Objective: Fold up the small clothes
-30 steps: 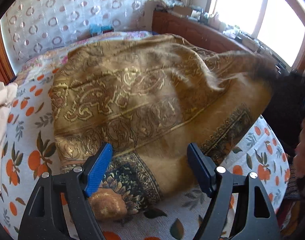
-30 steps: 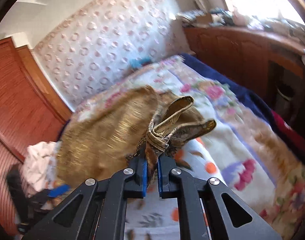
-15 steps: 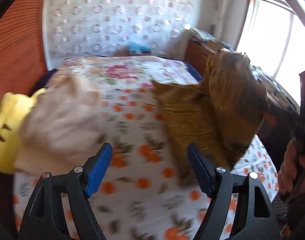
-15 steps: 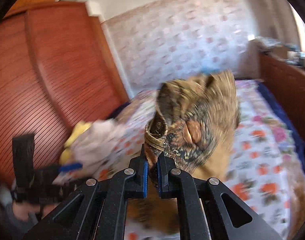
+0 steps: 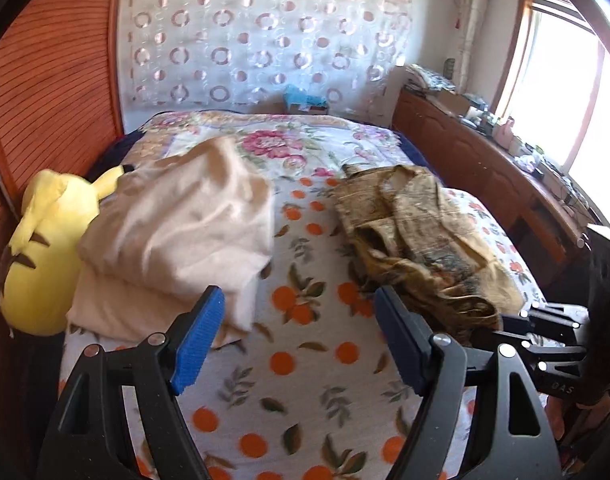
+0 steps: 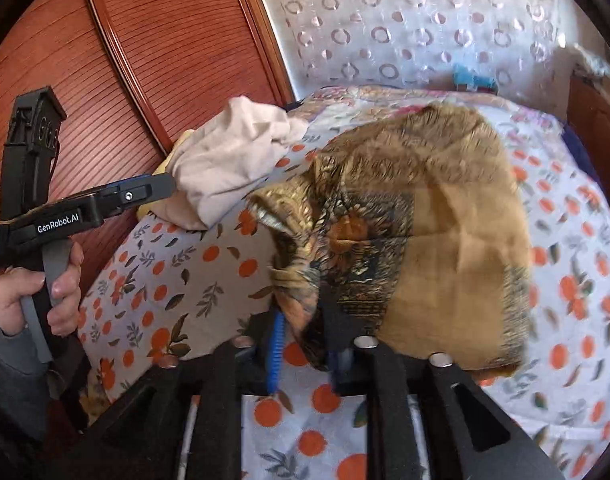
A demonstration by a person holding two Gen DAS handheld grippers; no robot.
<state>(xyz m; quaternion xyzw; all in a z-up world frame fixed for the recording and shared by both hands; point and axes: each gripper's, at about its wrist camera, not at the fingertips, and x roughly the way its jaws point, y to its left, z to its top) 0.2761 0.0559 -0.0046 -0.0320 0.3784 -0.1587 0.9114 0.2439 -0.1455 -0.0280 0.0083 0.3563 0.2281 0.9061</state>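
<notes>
Now my right gripper (image 6: 305,354) has just been opening, and the brown gold patterned cloth (image 6: 417,232) is slipping out from between its jaws onto the orange-print bedsheet (image 6: 165,280). I let it go there so it is out of the way. My left gripper (image 5: 301,340) is wide open and holds nothing. It points at the cream garment (image 5: 177,232) heaped beside the yellow plush toy (image 5: 45,248), likely my next one to fold.

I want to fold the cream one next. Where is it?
In the left wrist view the cream garment lies bunched on the bed's left side, against the yellow plush toy, apart from the gold patterned cloth.
</notes>
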